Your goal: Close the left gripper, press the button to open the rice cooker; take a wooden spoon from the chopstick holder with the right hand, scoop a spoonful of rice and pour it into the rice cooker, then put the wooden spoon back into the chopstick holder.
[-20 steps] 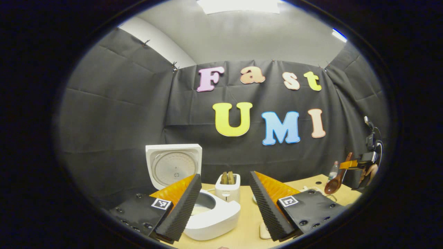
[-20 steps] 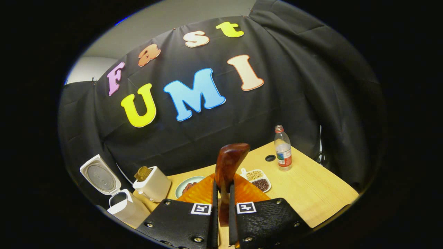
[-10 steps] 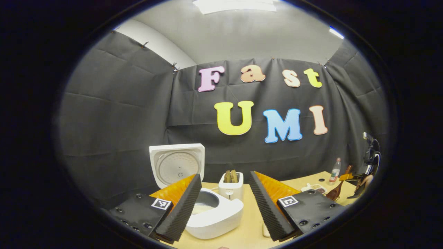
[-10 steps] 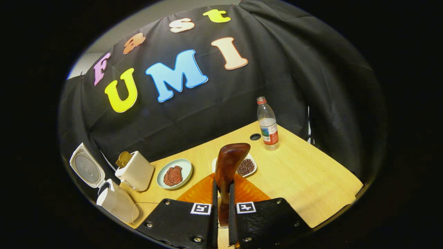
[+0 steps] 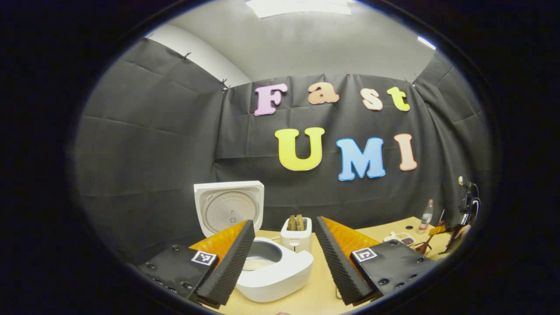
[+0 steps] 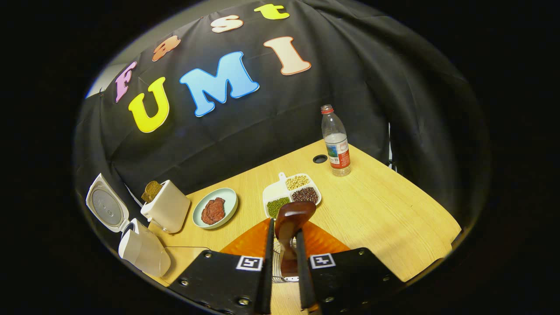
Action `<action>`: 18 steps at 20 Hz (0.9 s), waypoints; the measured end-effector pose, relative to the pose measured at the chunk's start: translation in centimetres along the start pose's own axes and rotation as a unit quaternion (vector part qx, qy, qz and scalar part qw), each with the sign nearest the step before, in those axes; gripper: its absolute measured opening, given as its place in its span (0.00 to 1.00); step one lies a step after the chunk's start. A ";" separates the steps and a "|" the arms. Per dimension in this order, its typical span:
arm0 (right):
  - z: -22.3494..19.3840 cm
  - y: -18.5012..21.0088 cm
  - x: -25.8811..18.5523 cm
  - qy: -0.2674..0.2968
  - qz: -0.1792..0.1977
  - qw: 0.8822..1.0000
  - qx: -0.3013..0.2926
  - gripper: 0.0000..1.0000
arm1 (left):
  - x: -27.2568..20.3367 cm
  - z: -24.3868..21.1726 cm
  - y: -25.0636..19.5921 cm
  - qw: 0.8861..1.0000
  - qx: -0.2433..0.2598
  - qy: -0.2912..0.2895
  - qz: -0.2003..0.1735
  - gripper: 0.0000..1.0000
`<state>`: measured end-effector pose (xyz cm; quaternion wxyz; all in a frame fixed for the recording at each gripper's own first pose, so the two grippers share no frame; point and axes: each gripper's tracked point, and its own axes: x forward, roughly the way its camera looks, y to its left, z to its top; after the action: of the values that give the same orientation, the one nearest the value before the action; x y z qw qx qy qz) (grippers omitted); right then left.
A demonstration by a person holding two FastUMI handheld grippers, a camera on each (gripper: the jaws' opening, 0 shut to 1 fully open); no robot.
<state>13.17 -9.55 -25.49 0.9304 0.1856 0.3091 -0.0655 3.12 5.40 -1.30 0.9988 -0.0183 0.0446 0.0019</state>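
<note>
The white rice cooker [image 5: 284, 273] stands with its lid [image 5: 229, 210] raised, just ahead of my left gripper [image 5: 284, 223], which is open and holds nothing. Something pale lies in its pot. In the right gripper view the cooker [image 6: 142, 249] sits at the far left. The dark wooden spoon [image 6: 292, 216] stands bowl-up between the fingers of my right gripper [image 6: 284, 227]. Its handle goes down into the wire chopstick holder [image 6: 278, 264]. The jaws are slightly parted, with mesh showing between one finger and the handle. Far right in the left gripper view is the right gripper [image 5: 442, 229].
On the wooden table [image 6: 385, 210] are a white toaster [image 6: 166, 205] with bread, a pale plate [image 6: 215, 208] of dark food, a divided dish [image 6: 291, 194] of beans and grains, and a water bottle [image 6: 336, 140] beside a cable hole.
The right gripper came down and tilted toward the table. The spoon sank lower between its fingers into the wire holder, and the fingers spread a little. The left gripper barely shifted.
</note>
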 end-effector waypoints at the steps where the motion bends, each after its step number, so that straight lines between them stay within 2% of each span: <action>1: 0.4 -0.5 -0.3 -0.006 -0.010 1.000 -0.010 0.35 | 0.1 0.0 -0.1 1.000 -0.001 0.001 -0.002 0.97; 2: 0.9 -1.0 -0.7 -0.011 -0.020 1.000 -0.021 0.48 | 0.2 0.0 -0.2 1.000 -0.001 0.001 -0.004 0.97; 3: 1.6 -1.4 -1.1 -0.021 -0.027 0.999 -0.031 0.66 | 0.3 0.0 -0.3 1.000 -0.001 -0.001 -0.006 1.00; 4: 2.4 -1.8 -1.8 -0.033 -0.036 0.998 -0.043 0.77 | 0.6 0.1 -0.5 1.000 0.000 -0.002 -0.008 0.97; 5: 3.3 -2.0 -2.5 -0.047 -0.045 0.996 -0.055 0.94 | 0.8 0.2 -0.6 1.000 0.000 -0.004 -0.011 1.00; 6: 4.2 -2.3 -3.2 -0.063 -0.055 0.994 -0.071 0.99 | 1.1 0.3 -0.7 1.000 0.000 -0.004 -0.014 1.00; 7: 5.5 -2.2 -4.1 -0.080 -0.061 0.991 -0.087 0.99 | 1.3 0.3 -0.9 1.000 0.000 -0.004 -0.017 0.97; 12: 10.1 0.9 -8.6 -0.147 -0.048 0.977 -0.147 0.99 | 3.6 0.8 -0.9 1.000 0.009 -0.003 -0.017 1.00; 14: 10.9 2.4 -10.1 -0.162 -0.032 0.975 -0.150 0.99 | 5.0 1.0 -0.4 1.000 0.014 0.002 -0.010 0.97; 17: 11.9 4.0 -12.1 -0.181 -0.014 0.972 -0.152 0.98 | 7.8 1.7 1.4 1.000 0.024 0.011 0.011 1.00; 18: 12.1 3.9 -12.6 -0.186 -0.013 0.970 -0.155 0.98 | 8.9 2.3 2.4 0.999 0.030 0.010 0.021 0.97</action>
<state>10.68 -10.55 -7.84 0.9881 0.0192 0.1391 -0.0622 12.16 7.85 0.07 0.9982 0.0129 0.0553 0.0215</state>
